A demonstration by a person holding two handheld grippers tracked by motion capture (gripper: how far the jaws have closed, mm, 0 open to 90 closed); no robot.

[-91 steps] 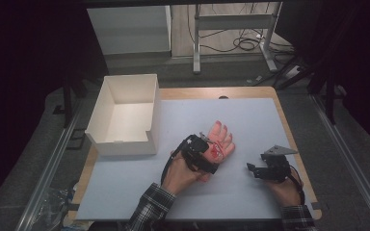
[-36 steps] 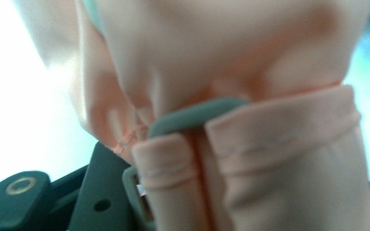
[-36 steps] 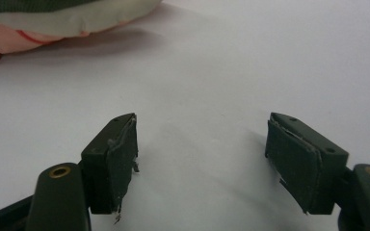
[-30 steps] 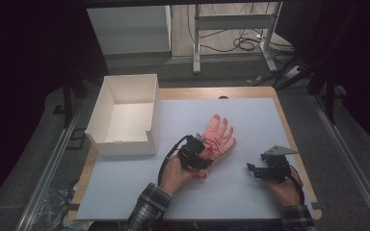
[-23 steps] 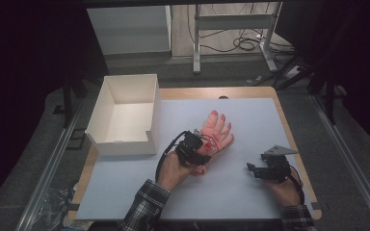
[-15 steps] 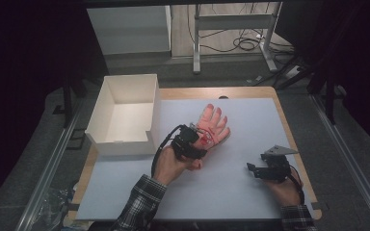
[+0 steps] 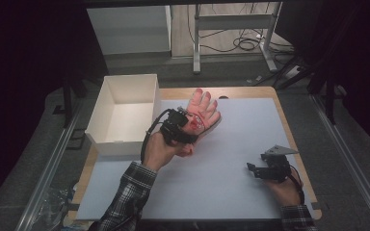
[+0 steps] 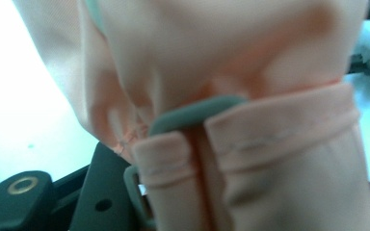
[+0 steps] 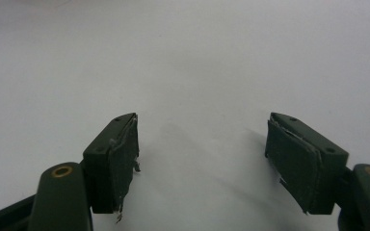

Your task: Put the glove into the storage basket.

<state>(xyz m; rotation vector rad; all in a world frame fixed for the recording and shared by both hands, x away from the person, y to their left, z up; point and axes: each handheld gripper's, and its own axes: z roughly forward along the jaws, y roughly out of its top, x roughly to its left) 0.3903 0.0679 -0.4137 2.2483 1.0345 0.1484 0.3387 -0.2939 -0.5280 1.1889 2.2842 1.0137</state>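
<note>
Beside the white box (image 7: 123, 113), just off its near right corner, I am holding my left gripper (image 7: 176, 127) above the tabletop (image 7: 231, 163). Its jaws are pinching the cuff end of a pink glove (image 7: 201, 111), with the glove's fingers pointing away from me, toward the tabletop's far edge. From the left gripper view, the glove (image 8: 231, 96) is pressing close against the camera, its stitched cuff hem and a grey-green loop lying directly over the jaws; whether the glove is touching the tabletop I cannot tell. The glove is sitting to the right of the box, near its right wall but apart from it.

Well to the right of the box, toward the near right corner of the tabletop, I am resting my right gripper (image 7: 257, 169). Its jaws are standing spread, with nothing but bare white surface between them, as the right gripper view (image 9: 202, 159) is confirming. The box is standing open-topped on the left edge of the tabletop.
</note>
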